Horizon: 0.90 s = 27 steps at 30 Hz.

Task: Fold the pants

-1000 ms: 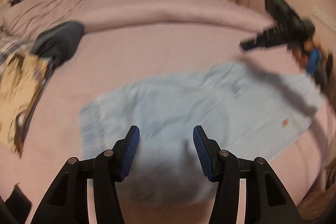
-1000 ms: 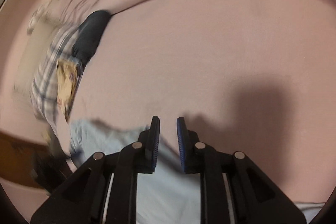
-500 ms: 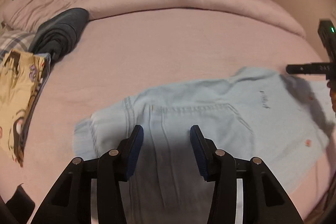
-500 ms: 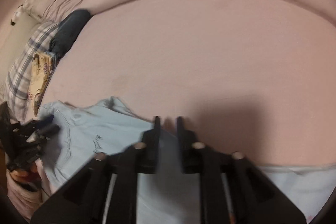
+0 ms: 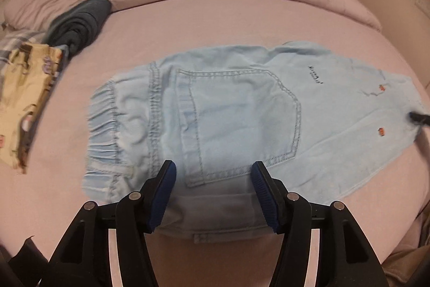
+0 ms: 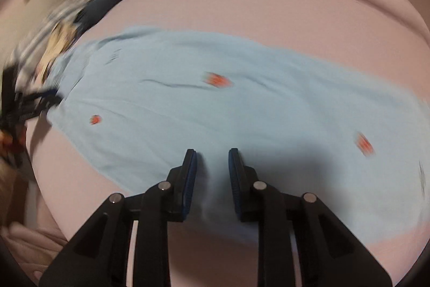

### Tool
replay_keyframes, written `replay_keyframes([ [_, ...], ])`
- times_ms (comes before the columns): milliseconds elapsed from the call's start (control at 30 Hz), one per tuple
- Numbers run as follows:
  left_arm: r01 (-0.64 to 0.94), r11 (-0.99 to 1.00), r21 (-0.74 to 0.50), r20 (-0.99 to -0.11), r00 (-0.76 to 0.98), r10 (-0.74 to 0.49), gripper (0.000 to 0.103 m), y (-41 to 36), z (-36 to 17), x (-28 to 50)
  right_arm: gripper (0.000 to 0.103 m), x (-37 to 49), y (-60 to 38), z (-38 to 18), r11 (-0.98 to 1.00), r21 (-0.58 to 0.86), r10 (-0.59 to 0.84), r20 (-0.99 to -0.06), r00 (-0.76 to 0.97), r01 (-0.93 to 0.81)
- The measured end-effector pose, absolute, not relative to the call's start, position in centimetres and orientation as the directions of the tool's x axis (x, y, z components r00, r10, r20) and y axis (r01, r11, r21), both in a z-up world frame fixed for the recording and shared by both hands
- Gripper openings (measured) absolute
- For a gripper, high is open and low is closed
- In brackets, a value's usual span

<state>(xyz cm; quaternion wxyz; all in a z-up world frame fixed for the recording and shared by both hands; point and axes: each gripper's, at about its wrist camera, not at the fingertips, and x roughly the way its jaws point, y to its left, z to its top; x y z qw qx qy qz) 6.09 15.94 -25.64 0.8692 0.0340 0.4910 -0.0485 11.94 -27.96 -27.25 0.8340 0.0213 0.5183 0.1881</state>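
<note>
Two grippers over your pale-blue pants (image 5: 231, 123), spread flat on pink bed (image 5: 215, 26). Far left: patterned cloth (image 5: 24, 98), dark rolled garment (image 5: 78, 24). Your left gripper (image 5: 213, 192): jaws just widening, well apart above waistband end, gripping nothing. Your right gripper (image 6: 212, 174): narrow gap, pads over leg fabric, nothing pinched.

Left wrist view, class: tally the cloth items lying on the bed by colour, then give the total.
Light blue pants: 1
Dark grey folded garment: 1
Yellow printed cloth: 1
Plaid cloth: 1
Total: 4
</note>
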Motion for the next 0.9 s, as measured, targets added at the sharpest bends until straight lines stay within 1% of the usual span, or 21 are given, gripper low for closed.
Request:
replay_keyframes([
  [33, 0.105, 0.994, 0.037, -0.857, 0.515, -0.023, 0.060, 15.7, -25.2, 5.9, 0.024, 11.8, -29.9, -26.7, 0.939, 0.249, 0.330, -0.848, 0.415, -0.238],
  [67, 0.097, 0.995, 0.037, -0.855, 0.518, -0.019, 0.060, 15.7, -24.8, 5.8, 0.025, 11.4, -32.2, -26.0, 0.952, 0.256, 0.305, -0.838, 0.452, -0.169],
  [100, 0.085, 0.996, 0.013, -0.851, 0.525, -0.033, 0.060, 15.5, -24.4, 5.2, 0.029, 10.9, -35.5, -25.2, 0.961, 0.267, 0.267, -0.823, 0.502, -0.073],
  [167, 0.060, 0.996, -0.073, -0.842, 0.531, -0.094, 0.060, 15.4, -23.6, 4.8, 0.032, 9.3, -38.9, -24.2, 0.947, 0.318, 0.241, -0.792, 0.561, 0.042],
  [233, 0.035, 0.981, -0.191, -0.820, 0.544, -0.179, 0.060, 14.9, -22.6, 4.9, 0.039, 7.2, -43.7, -23.7, 0.890, 0.426, 0.240, -0.740, 0.628, 0.161],
  [267, 0.026, 0.974, -0.227, -0.810, 0.549, -0.204, 0.060, 14.6, -22.4, 4.9, 0.043, 6.6, -44.7, -23.8, 0.873, 0.449, 0.234, -0.730, 0.642, 0.192],
  [333, 0.020, 0.950, -0.311, -0.791, 0.549, -0.271, 0.060, 13.2, -21.9, 5.7, 0.044, 5.0, -46.7, -24.3, 0.833, 0.486, 0.208, -0.718, 0.664, 0.264],
  [400, 0.034, 0.931, -0.364, -0.780, 0.536, -0.324, 0.060, 11.9, -21.6, 6.7, 0.045, 4.5, -48.4, -25.6, 0.795, 0.512, 0.195, -0.723, 0.662, 0.325],
  [467, 0.069, 0.908, -0.413, -0.768, 0.510, -0.387, 0.060, 9.5, -21.3, 7.7, 0.045, 4.5, -47.9, -26.5, 0.767, 0.535, 0.198, -0.722, 0.663, 0.354],
  [633, 0.139, 0.831, -0.539, -0.726, 0.424, -0.542, 0.062, 3.4, -21.8, 9.3, 0.047, 5.8, -46.6, -27.7, 0.736, 0.583, 0.219, -0.686, 0.694, 0.344],
  [700, 0.153, 0.813, -0.562, -0.724, 0.384, -0.573, 0.062, 1.0, -22.3, 9.8, 0.048, 6.0, -46.1, -27.8, 0.728, 0.595, 0.224, -0.677, 0.701, 0.341],
  [900, 0.216, 0.796, -0.565, -0.743, 0.285, -0.605, 0.062, -5.4, -23.1, 10.7, 0.045, 5.0, -46.0, -28.1, 0.710, 0.620, 0.225, -0.649, 0.727, 0.334],
])
